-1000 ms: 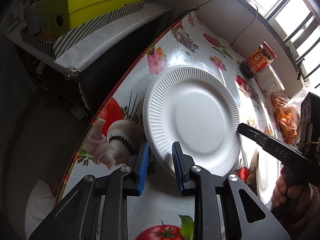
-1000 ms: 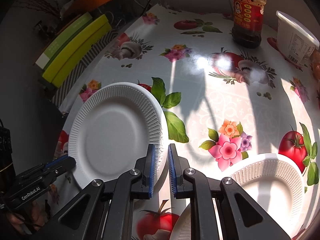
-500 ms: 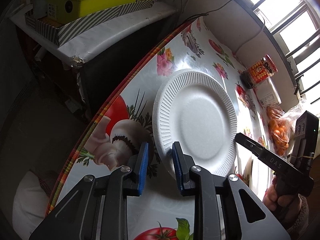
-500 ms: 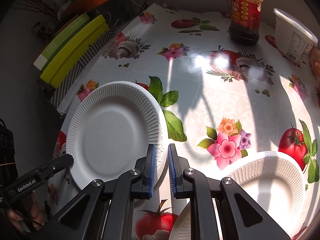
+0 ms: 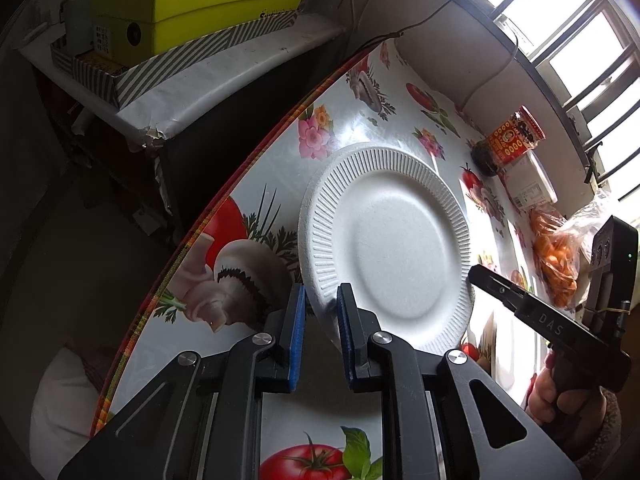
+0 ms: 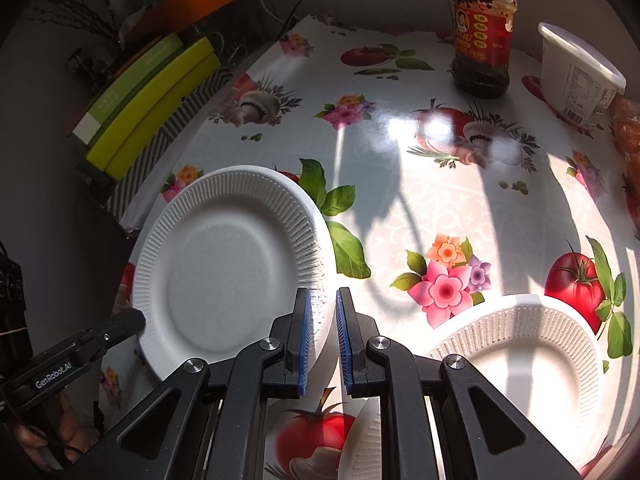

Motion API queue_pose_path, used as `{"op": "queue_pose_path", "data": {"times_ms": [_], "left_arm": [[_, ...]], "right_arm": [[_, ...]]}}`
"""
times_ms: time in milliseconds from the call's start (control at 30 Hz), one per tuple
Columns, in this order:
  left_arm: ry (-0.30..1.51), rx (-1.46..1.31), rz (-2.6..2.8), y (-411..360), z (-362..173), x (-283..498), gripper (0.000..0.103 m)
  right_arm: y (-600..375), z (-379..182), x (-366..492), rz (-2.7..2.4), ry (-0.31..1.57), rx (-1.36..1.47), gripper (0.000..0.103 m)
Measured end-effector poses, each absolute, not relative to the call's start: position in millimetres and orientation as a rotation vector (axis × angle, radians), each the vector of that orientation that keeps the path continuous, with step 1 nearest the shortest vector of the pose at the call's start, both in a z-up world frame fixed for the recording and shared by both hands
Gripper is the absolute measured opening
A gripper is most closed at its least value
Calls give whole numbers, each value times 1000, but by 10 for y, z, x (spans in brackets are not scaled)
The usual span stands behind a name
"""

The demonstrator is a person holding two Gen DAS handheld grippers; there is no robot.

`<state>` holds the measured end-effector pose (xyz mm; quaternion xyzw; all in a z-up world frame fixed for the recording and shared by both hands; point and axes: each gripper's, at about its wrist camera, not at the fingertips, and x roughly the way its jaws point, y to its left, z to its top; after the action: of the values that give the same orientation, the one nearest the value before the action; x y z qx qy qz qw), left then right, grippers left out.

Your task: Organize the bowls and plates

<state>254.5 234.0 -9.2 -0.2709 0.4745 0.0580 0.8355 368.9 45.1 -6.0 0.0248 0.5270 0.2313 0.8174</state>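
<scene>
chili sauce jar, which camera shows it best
The right wrist view: the chili sauce jar stands upright, large and sunlit at the back of the table, label readable. The left wrist view shows it small, tilted by the lens, far off.

We saw that the left gripper (image 5: pixel 321 300) closed its jaws further in the last half second, and its blue pads (image 5: pixel 344 320) came onto the near rim of the white foam plate (image 5: pixel 384 248). In the left wrist view the plate appeared narrower and more on edge than one second ago, and its near rim rose a little from the tablecloth (image 5: pixel 240 340). In the right wrist view the left gripper's tip (image 6: pixel 120 320) moved closer to the plate's rim.
</scene>
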Motion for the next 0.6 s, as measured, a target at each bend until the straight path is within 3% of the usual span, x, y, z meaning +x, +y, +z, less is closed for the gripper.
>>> {"op": "queue_pose_path", "data": {"times_ms": [600], "left_arm": [[926,-519,29,2033,268,2061,17]], "right_arm": [[81,388,3101,473,1043,64,13]]}}
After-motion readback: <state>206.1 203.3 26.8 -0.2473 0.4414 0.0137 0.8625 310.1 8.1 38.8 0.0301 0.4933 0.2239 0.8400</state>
